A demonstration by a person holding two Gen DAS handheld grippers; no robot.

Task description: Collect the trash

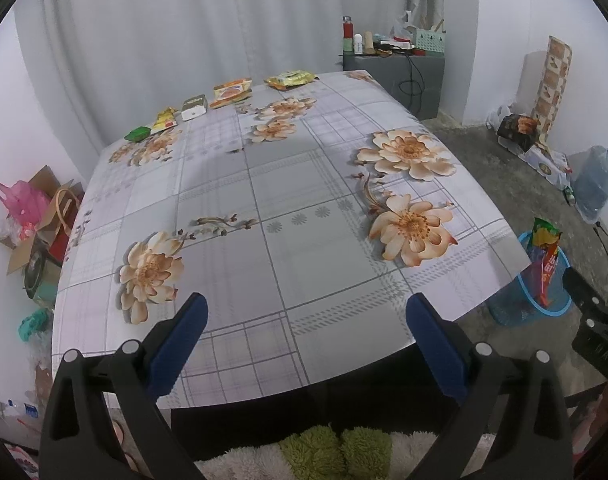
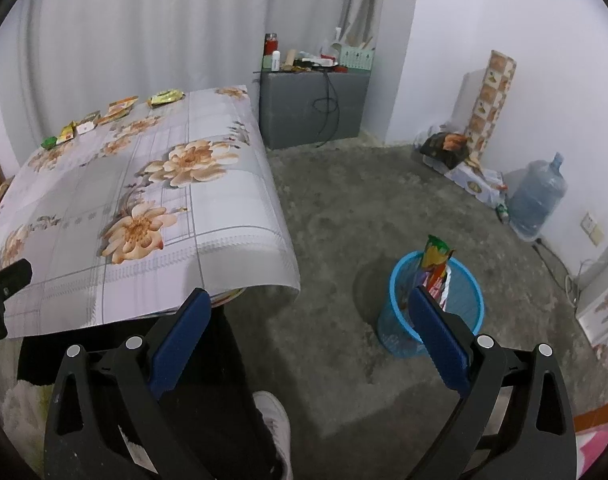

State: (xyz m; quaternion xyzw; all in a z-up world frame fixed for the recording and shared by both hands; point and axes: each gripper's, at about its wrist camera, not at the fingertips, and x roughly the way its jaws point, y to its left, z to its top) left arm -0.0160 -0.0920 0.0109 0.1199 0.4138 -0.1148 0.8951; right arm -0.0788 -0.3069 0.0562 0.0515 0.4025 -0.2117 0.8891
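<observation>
Several wrappers lie in a row along the far edge of the floral table [image 1: 288, 208]: a green packet [image 1: 137, 133], a yellow wrapper [image 1: 164, 119], a small white box [image 1: 193, 107], an orange packet [image 1: 230, 92] and a yellow-green bag [image 1: 290, 79]. My left gripper [image 1: 305, 312] hovers open over the near table edge, holding nothing. A blue mesh bin [image 2: 431, 304] stands on the floor to the right of the table with a colourful wrapper [image 2: 435, 264] sticking out. My right gripper [image 2: 305, 312] is open above the floor, its right finger just in front of the bin.
A grey cabinet [image 2: 311, 108] with bottles and clutter stands at the back. A water jug [image 2: 537, 200] and boxes [image 2: 471, 180] sit along the right wall. Bags and cardboard [image 1: 36, 216] pile up left of the table. A person's white shoe [image 2: 274, 416] is below the right gripper.
</observation>
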